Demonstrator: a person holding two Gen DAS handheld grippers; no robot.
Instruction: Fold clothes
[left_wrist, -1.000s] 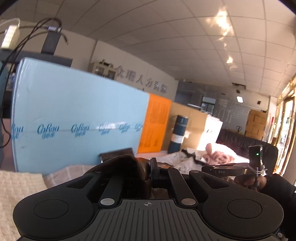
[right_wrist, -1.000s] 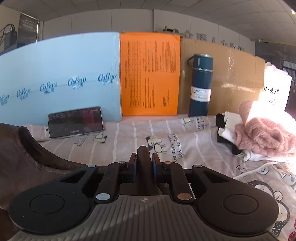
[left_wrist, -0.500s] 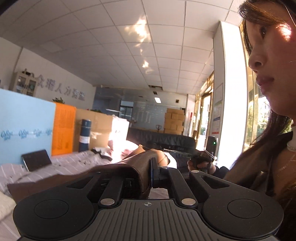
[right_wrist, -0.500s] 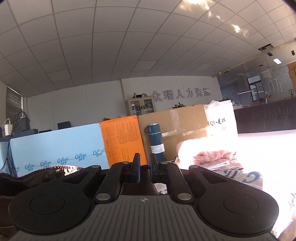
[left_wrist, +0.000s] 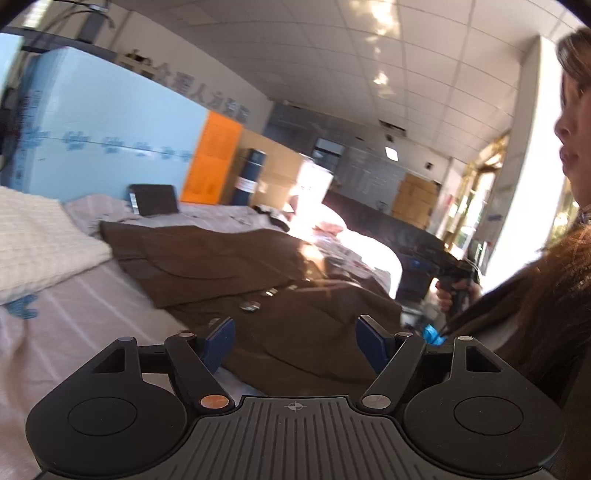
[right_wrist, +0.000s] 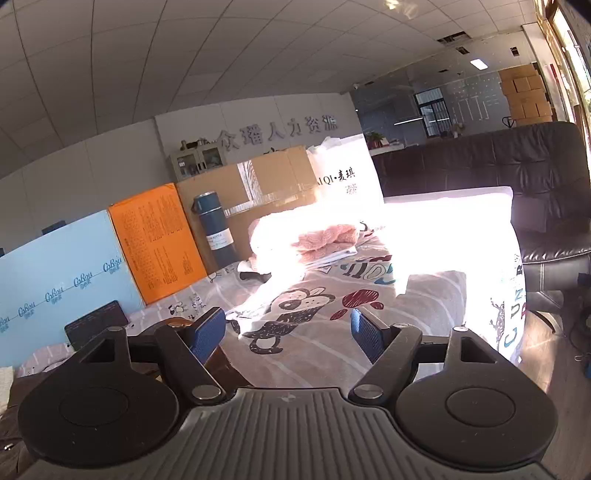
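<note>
Strong daylight enters from the right in both views. It burns out a white patch on the bed (right_wrist: 436, 236) and washes the pink knit (right_wrist: 325, 240) beside it. The left view is smeared with motion blur across the blue board (left_wrist: 110, 125) and brown garment (left_wrist: 229, 266). Straight lines bow at the fisheye edges, and the corners go black.
</note>
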